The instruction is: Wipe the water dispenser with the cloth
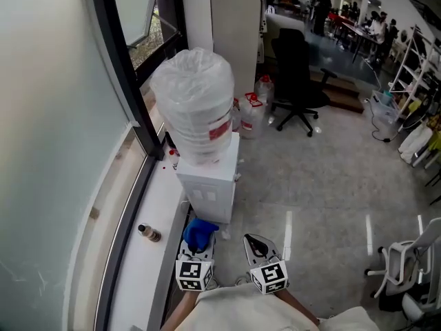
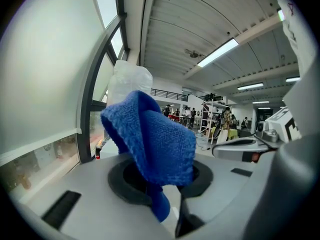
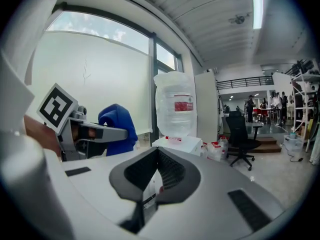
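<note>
The white water dispenser (image 1: pixel 207 185) stands by the window, and the large bottle on top (image 1: pixel 194 109) is wrapped in clear plastic. My left gripper (image 1: pixel 198 241) is low in front of the dispenser, shut on a blue cloth (image 1: pixel 199 232). In the left gripper view the cloth (image 2: pixel 150 139) bunches up out of the jaws and hides part of the bottle (image 2: pixel 127 81). My right gripper (image 1: pixel 253 243) hangs beside the left one, shut and holding nothing. In the right gripper view its jaws (image 3: pixel 157 169) point at the dispenser (image 3: pixel 177 144), which is some way off.
A small brown bottle (image 1: pixel 149 233) lies on the white window ledge (image 1: pixel 155 198). Plastic water jugs (image 1: pixel 249 112) and a black office chair (image 1: pixel 296 81) stand behind the dispenser. A white chair (image 1: pixel 406 267) is at the lower right. People sit far back in the room.
</note>
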A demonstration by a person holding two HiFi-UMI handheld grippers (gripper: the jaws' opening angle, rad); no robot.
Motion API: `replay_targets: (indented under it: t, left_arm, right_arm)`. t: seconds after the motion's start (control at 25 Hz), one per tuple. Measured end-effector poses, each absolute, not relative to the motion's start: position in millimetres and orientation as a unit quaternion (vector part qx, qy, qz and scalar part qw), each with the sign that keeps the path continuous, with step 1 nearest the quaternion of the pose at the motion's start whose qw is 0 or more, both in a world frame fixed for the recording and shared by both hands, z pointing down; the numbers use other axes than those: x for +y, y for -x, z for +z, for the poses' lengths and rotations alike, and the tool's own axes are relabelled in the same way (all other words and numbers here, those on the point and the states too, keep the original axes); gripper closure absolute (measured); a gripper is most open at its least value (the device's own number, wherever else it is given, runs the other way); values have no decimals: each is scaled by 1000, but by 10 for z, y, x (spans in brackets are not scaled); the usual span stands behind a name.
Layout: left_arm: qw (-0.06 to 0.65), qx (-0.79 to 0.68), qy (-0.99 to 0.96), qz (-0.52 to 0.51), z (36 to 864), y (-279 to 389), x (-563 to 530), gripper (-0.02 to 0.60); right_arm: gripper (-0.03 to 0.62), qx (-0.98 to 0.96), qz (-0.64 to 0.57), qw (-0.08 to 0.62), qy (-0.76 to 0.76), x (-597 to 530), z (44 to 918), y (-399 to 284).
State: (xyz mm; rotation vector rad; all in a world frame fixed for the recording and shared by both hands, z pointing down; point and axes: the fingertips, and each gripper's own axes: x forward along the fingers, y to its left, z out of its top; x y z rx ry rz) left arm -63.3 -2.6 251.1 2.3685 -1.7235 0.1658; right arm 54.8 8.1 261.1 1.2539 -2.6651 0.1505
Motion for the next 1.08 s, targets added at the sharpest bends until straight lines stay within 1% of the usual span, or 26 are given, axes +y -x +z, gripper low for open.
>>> replay_targets:
  t: [0.12,0.28,1.08]
  left_arm:
    - [94,-582,-806,58,2460,630,-59,483]
    - [98,-581,-806,53,2460,640,-42,483]
    - [106,-588,-800,49,2498,788,213,483]
  right_arm:
    - [580,-894,41,94,-436,-27,2531,-553]
    - [579,-892,37,87,-441,-78,2467,-515]
    - [580,-900,46,99,-422,159,2536,-262]
